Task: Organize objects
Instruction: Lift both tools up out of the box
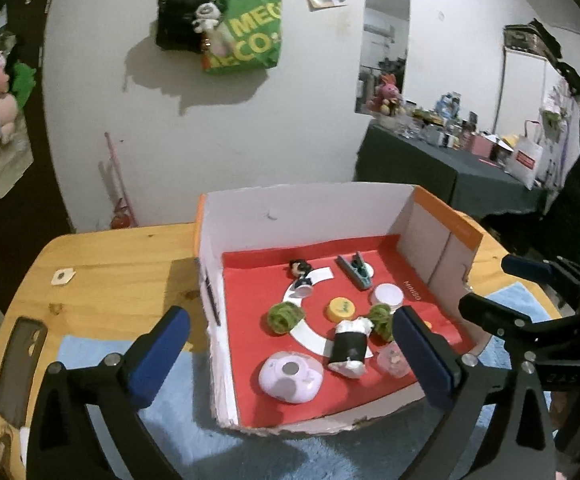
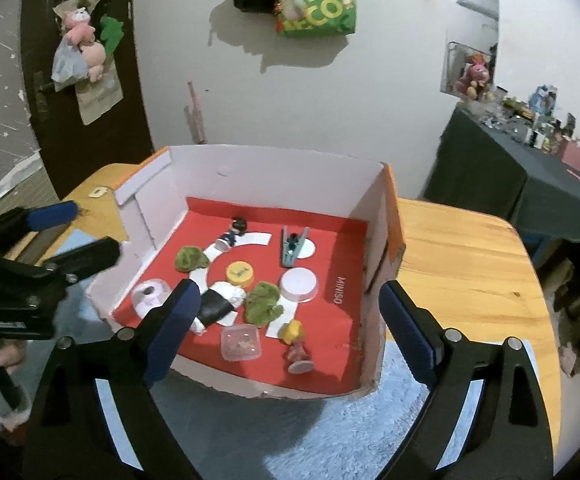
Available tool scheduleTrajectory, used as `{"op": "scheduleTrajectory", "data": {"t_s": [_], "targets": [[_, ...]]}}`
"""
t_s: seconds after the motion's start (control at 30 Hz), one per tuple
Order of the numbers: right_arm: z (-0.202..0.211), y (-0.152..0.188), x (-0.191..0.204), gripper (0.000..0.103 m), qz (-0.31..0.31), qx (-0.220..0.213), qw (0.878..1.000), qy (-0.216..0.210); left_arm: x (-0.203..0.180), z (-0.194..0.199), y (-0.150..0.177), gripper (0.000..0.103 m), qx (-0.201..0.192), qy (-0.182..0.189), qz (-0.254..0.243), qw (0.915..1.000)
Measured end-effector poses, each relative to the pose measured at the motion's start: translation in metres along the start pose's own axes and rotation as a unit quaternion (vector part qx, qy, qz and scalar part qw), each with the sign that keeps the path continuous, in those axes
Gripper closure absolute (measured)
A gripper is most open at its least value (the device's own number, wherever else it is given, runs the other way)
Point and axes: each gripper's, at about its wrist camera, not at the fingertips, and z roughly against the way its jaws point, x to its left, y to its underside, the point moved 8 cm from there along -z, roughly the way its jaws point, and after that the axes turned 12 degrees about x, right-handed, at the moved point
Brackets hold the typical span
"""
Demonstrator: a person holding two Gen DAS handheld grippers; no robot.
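Observation:
An open cardboard box (image 1: 309,216) with white walls and a red floor stands on a wooden table (image 1: 122,256). Lying in it are a dark-haired figurine (image 1: 299,272), a teal clip (image 1: 355,270), a white lid (image 1: 387,295), a yellow cap (image 1: 341,308), two green fuzzy balls (image 1: 284,317), a black-and-white roll (image 1: 349,350), a lilac round piece (image 1: 290,376) and a clear little tub (image 2: 240,343). A yellow-haired figurine (image 2: 295,344) shows in the right wrist view. My left gripper (image 1: 290,316) hangs open over the box's near side. My right gripper (image 2: 290,292) is open beside it, empty.
A light blue fluffy mat (image 2: 290,432) lies under the box's near edge. A phone (image 1: 20,364) rests on the table's left side. Bags and soft toys hang on the wall (image 1: 242,28). A dark-clothed table (image 1: 449,160) crowded with small items stands at the right.

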Motion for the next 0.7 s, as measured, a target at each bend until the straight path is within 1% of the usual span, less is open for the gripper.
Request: {"op": "scheduleTrajectory", "data": {"t_s": [0.07,0.2,0.4,0.53,0.7], "targets": [[-0.006,0.003,-0.001,0.011,-0.004,-0.003,1.000,0.003,0.003,-0.003,0.005,0.000,0.001,-0.006,0.007,1.0000],[-0.020,0.009,-0.004,0.011,-0.023,0.002,1.000,-0.006,0.008,-0.013,0.016,0.000,0.008,-0.026,0.016,0.9995],[-0.037,0.016,-0.005,0.011,-0.034,0.005,0.999,0.003,0.008,-0.029,0.031,0.000,0.030,-0.019,0.024,0.9991],[-0.044,0.021,-0.006,0.011,-0.036,0.009,0.999,0.007,0.006,-0.033,0.036,0.000,0.033,-0.024,0.020,0.9990],[-0.050,0.026,-0.006,0.011,-0.036,0.018,0.999,0.006,0.004,-0.039,0.040,0.000,0.040,-0.017,0.024,0.9988]]}}
